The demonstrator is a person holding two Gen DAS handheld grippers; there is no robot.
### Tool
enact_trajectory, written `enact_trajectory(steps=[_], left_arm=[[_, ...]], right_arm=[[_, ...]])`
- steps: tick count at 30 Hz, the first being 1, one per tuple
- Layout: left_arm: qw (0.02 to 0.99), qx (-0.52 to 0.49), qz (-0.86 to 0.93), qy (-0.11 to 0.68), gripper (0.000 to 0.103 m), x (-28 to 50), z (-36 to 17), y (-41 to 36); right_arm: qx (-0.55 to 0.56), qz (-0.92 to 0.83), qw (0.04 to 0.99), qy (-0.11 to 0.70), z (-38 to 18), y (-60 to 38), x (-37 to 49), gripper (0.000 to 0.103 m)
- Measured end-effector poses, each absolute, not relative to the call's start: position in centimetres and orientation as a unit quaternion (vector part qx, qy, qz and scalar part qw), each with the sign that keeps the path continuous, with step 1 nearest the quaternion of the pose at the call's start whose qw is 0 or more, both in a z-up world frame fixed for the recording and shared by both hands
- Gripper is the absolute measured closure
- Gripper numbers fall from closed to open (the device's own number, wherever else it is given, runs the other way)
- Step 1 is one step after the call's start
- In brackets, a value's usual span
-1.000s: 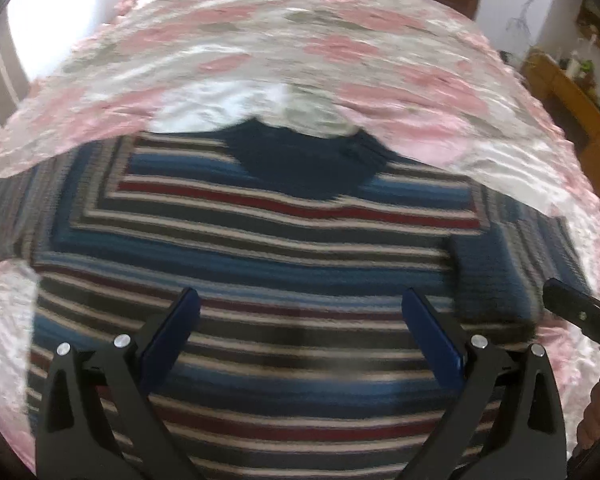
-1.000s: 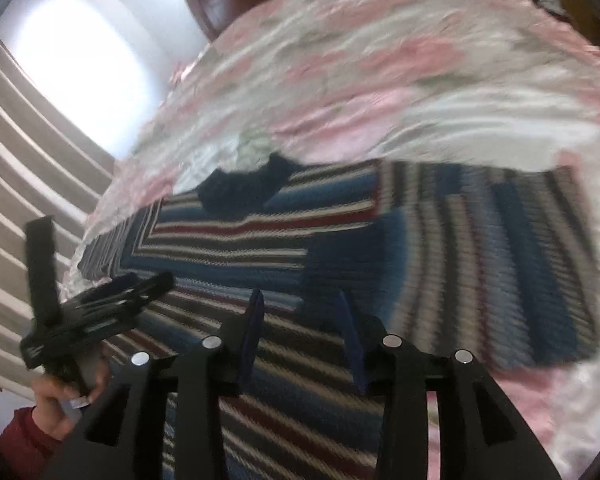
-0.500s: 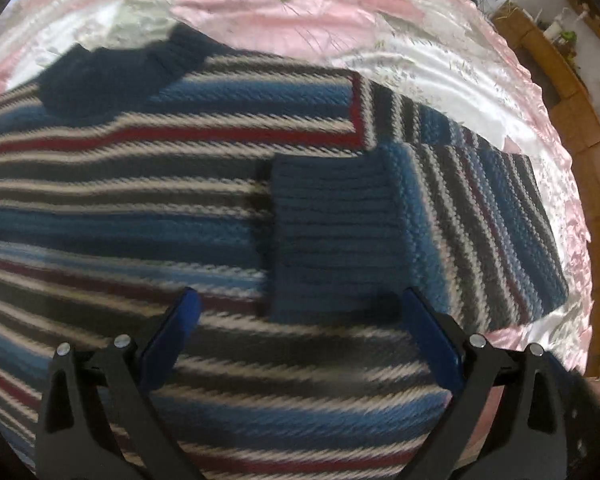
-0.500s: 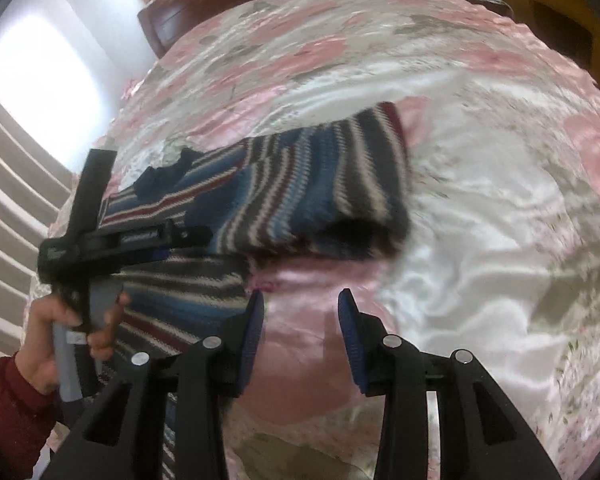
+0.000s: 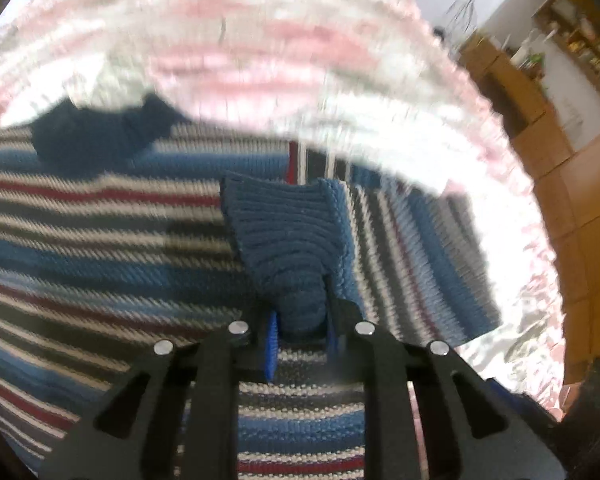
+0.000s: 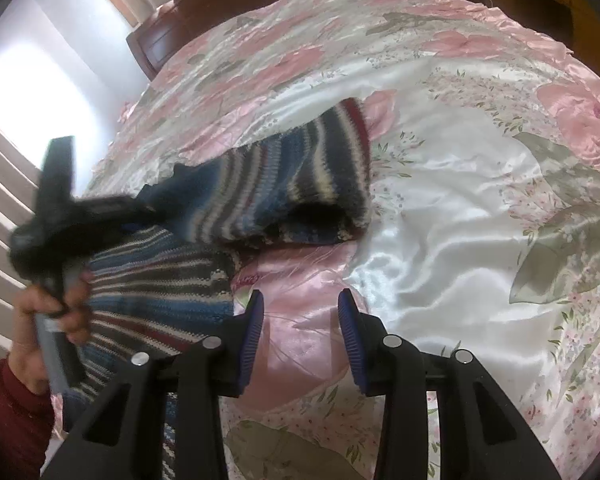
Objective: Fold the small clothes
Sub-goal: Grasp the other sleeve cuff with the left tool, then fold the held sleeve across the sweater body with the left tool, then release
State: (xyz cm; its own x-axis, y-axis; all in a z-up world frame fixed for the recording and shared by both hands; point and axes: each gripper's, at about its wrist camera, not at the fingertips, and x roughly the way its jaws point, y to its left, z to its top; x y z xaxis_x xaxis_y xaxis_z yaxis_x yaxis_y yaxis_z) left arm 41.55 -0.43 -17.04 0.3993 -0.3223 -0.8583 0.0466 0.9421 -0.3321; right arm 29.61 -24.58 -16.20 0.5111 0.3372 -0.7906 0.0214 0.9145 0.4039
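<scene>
A striped knit sweater (image 5: 100, 232) in blue, grey, white and dark red lies flat on the bed, its navy collar (image 5: 92, 136) at the far side. One sleeve (image 5: 412, 248) is folded in over the body. My left gripper (image 5: 300, 332) is shut on that sleeve's navy ribbed cuff (image 5: 288, 232). In the right wrist view the same sleeve (image 6: 300, 176) rises off the sweater (image 6: 160, 280), held by the blurred left gripper (image 6: 72, 216) in a hand with a dark red cuff. My right gripper (image 6: 300, 328) hangs open over bare bedspread, beside the sweater's edge.
A pink and white floral satin bedspread (image 6: 460, 160) covers the bed, with a dark wooden headboard (image 6: 188, 20) at the far end. Wooden furniture (image 5: 512, 92) and an orange floor (image 5: 580, 208) lie past the bed's right edge. A bright window (image 6: 28, 88) is at the left.
My left gripper went from wide open to shut on the sleeve cuff and is moving, blurring the view. My right gripper has swung off the sweater onto bare bedspread.
</scene>
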Motion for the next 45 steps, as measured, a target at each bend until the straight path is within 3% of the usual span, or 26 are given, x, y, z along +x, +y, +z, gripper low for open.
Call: enact_trajectory(steps=[9,17,22,28,34,39,45], left_arm=[[0.878,-0.097,-0.047,0.467,0.086,42.3,-11.1,10.1],[0.869,-0.073,0.017,0.490,0.083,43.7,-13.7,18.7],[0.856,-0.065,0.029,0.513,0.076,43.6,-16.9,20.0],[0.840,-0.041,0.067,0.537,0.054,43.8,-20.1,22.4],[0.840,-0.061,0.121,0.525,0.053,42.4,-18.9,26.2],[0.869,-0.075,0.087,0.481,0.043,42.4,-15.1,24.1],[0.864,-0.046,0.047,0.499,0.039,44.2,-17.0,20.0]], right_arm=[[0.182,0.114,0.849,0.482,-15.6,-22.4,31.2,0.063],[0.203,0.160,0.836,0.484,-15.7,-17.3,36.5,0.063],[0.194,0.156,0.821,0.514,-17.9,-13.9,40.2,0.063],[0.175,0.113,0.810,0.548,-21.5,-14.6,40.6,0.065],[0.170,0.113,0.821,0.533,-19.7,-15.0,39.9,0.062],[0.176,0.146,0.835,0.501,-16.2,-13.1,40.0,0.059],[0.158,0.145,0.817,0.535,-19.1,-10.9,40.6,0.060]])
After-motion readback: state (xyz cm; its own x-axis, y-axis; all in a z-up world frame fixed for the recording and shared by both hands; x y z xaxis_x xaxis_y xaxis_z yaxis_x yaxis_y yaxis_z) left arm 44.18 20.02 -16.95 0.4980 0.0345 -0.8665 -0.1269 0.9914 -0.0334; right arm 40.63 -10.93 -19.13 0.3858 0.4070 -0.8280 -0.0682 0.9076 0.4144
